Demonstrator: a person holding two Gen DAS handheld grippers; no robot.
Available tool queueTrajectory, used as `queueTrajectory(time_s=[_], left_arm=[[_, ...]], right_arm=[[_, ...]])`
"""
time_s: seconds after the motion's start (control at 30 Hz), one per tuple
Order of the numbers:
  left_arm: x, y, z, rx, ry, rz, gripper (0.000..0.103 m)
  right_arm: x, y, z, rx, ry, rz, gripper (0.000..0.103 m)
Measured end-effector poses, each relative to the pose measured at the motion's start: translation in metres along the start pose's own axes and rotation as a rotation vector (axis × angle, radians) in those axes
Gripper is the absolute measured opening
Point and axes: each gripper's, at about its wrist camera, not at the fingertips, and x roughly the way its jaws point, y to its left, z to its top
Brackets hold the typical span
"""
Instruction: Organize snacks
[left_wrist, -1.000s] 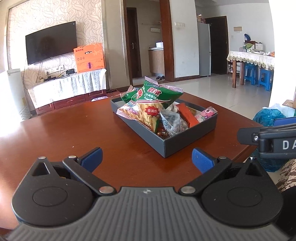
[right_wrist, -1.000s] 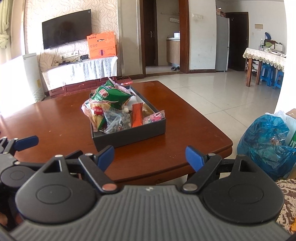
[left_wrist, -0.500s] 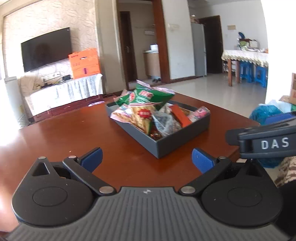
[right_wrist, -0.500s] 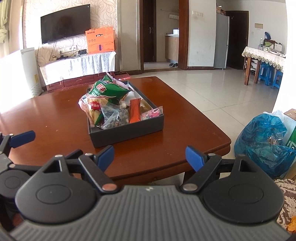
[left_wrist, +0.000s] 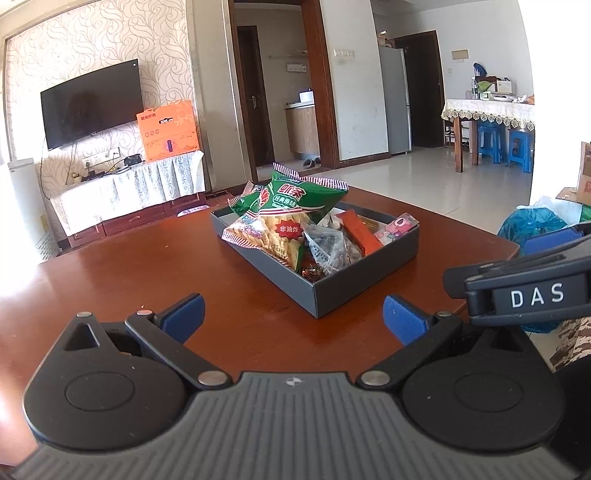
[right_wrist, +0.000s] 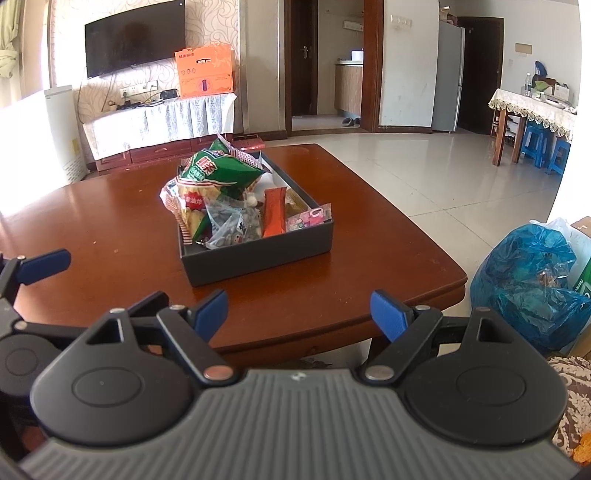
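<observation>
Both the left hand-held gripper (left_wrist: 291, 317) and the right hand-held gripper (right_wrist: 297, 314), marked "DAS", hover spread and empty short of the dark tray (left_wrist: 365, 280) of snacks (left_wrist: 295, 218) on the bench (left_wrist: 129, 258), a green bag bearing Chinese writing on top.

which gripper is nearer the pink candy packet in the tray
Right, by a slight margin. The right gripper faces the pink candy packet at the tray's near right corner; the left gripper sits off to the left, across the snacks.
</observation>
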Motion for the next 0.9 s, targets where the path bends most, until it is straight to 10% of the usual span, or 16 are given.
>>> queueTrajectory(time_s=[0.9], left_arm=[[-0.0028, -0.0005, -0.0021, 0.024, -0.002, 0.018, 0.103]], right_arm=[[0.0038, 0.002, 0.0001, -0.01, 0.022, 0.01, 0.086]])
